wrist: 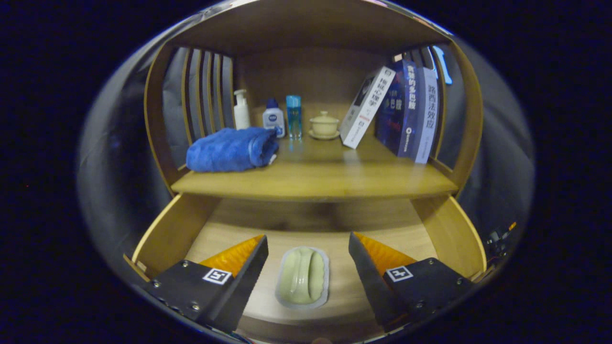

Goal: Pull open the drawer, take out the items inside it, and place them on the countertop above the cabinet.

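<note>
Hovering over the pulled-out drawer (172, 234), the claw (308, 260) is spread wide, fingers either side of a pale green soap dish (303, 277) on the drawer floor, touching nothing | counter (311, 179) front edge bare | book spines (406, 110) unreadable.

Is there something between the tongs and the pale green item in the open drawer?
Nothing visible does. The tongs stand open above the drawer, and the pale green item lies on the drawer floor between the two fingers, with bare wood around it.
</note>
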Available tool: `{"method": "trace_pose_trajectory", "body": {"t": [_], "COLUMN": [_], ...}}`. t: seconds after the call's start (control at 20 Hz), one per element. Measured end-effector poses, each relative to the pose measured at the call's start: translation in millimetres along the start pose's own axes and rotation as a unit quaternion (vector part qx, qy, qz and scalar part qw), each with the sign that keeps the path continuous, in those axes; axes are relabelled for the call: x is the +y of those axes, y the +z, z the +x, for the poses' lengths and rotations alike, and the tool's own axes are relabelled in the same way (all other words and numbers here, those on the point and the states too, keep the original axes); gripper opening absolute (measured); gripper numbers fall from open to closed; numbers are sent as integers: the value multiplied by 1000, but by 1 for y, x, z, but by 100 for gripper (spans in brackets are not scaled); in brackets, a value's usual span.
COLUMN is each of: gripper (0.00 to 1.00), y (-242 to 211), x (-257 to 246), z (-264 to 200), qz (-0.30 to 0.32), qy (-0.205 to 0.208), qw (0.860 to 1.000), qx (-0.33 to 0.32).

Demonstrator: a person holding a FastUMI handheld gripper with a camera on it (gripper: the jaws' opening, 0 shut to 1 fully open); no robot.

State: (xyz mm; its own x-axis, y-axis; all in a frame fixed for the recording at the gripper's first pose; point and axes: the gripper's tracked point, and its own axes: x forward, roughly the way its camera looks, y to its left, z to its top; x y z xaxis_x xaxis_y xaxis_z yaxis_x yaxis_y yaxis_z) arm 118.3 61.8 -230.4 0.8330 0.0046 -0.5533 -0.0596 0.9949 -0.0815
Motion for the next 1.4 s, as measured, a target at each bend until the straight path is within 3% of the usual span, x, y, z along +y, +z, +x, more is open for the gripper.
{"method": "trace_pose_trajectory", "body": {"t": [0.15,0.25,0.45,0.7,0.75,0.85,1.0,1.15,1.4], "gripper": [96,83,81,41,39,14,14,14,14], "y": [-30,-42,-50,-65,-63,-61,-61,-57,-29], "x": [-6,-4,-2,9,12,13,15,28,24], "z": [14,15,20,24,26,28,28,23,4], "qz": [2,11,25,24,7,-10,-29,10,37], "qy": [-14,-13,-14,4,17,12,17,58,79], "qw": [998,995,993,992,993,993,994,993,994], "qx": [69,94,112,126,120,113,105,101,71]}}
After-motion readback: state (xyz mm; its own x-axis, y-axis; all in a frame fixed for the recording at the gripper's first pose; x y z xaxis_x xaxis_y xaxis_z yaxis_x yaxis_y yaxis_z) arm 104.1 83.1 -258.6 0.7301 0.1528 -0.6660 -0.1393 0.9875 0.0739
